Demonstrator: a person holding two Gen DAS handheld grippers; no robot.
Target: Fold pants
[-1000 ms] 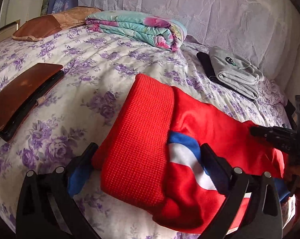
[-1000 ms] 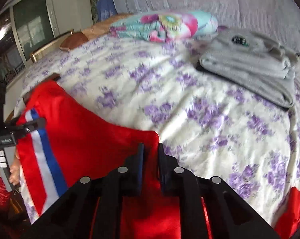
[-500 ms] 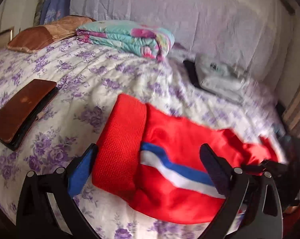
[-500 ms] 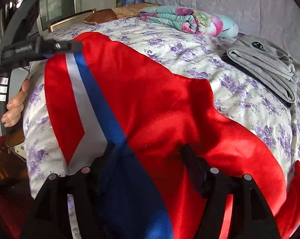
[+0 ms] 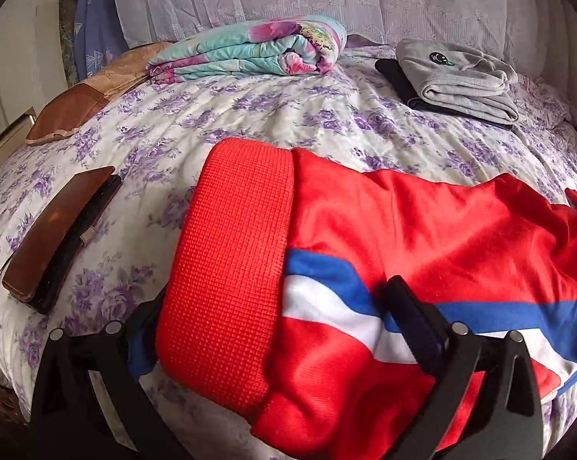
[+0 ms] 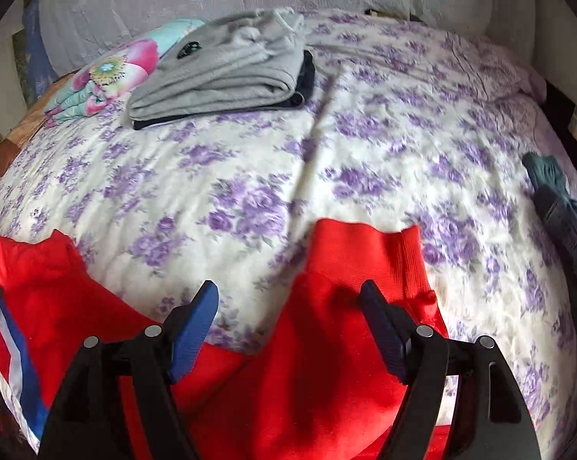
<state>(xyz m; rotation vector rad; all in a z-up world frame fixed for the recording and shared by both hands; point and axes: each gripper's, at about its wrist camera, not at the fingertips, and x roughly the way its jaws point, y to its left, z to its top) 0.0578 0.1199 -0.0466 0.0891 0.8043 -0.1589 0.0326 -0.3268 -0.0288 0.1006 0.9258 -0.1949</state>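
Across the lower half of the left wrist view, the red pants [image 5: 384, 237] lie on the bed [image 5: 288, 115], their ribbed waistband [image 5: 231, 268] at centre-left and a blue and white stripe [image 5: 327, 295] running toward the lower right. At the bottom edge, the left claw [image 5: 281, 329] stands wide open over the waistband end, one finger at its left edge and the other over the stripe; the pads do not appear to press the cloth. To the left of the pants lies a brown wallet [image 5: 58, 237]. Along the upper part of that frame sit a folded floral blanket [image 5: 250, 51], a brown cushion [image 5: 85, 99] at upper left, and a folded grey garment [image 5: 457, 80] on a dark one at upper right. Seen from the right wrist, the right claw [image 6: 288, 322] at bottom centre is opening, its jaws already well apart; red cloth lies below and between the fingers, but neither pad grips it. A ribbed cuff [image 6: 369, 257] of the pants lies just above the claw, and the striped part shows at the lower left edge. The grey garment sits at upper centre-left of this frame, and a blue-green piece of clothing [image 6: 557, 199] lies at the right edge of the bed.
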